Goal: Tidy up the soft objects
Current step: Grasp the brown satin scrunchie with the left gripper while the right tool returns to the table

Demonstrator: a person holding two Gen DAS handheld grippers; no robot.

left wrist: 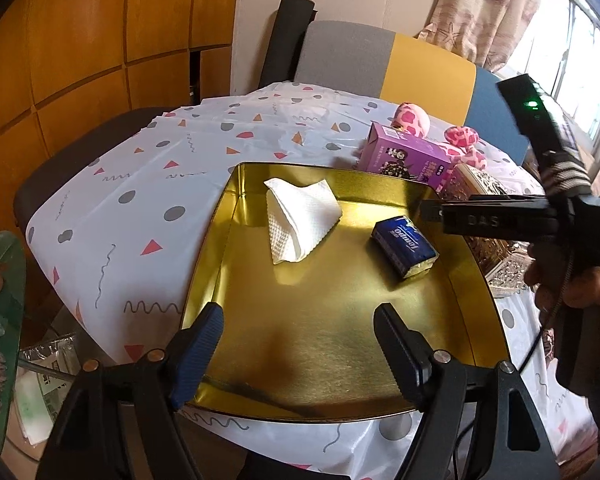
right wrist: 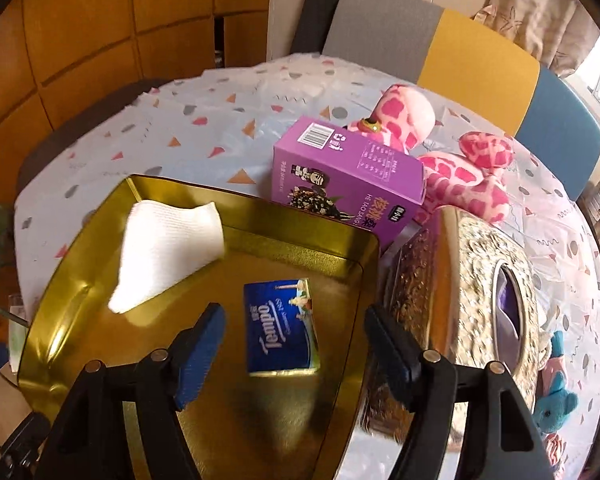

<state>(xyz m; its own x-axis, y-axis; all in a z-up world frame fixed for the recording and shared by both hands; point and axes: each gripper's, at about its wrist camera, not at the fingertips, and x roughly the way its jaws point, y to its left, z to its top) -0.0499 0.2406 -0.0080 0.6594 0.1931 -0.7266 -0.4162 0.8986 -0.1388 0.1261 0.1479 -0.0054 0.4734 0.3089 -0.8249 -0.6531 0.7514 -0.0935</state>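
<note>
Both tongs gape empty; only the right view shows a blue teddy (right wrist: 554, 408).

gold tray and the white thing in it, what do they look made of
Gold tray: looks like thin metal, glossy brushed-gold finish; it mirrors the items and light. White napkin: looks like soft embossed paper tissue, matte, with a dimpled texture and limp folds.

Glossy gold metal tray (left wrist: 476, 292) — soft embossed paper napkin (left wrist: 300, 220), shiny plastic-wrapped tissue pack (right wrist: 282, 328), plush pink giraffe (right wrist: 456, 176).
</note>
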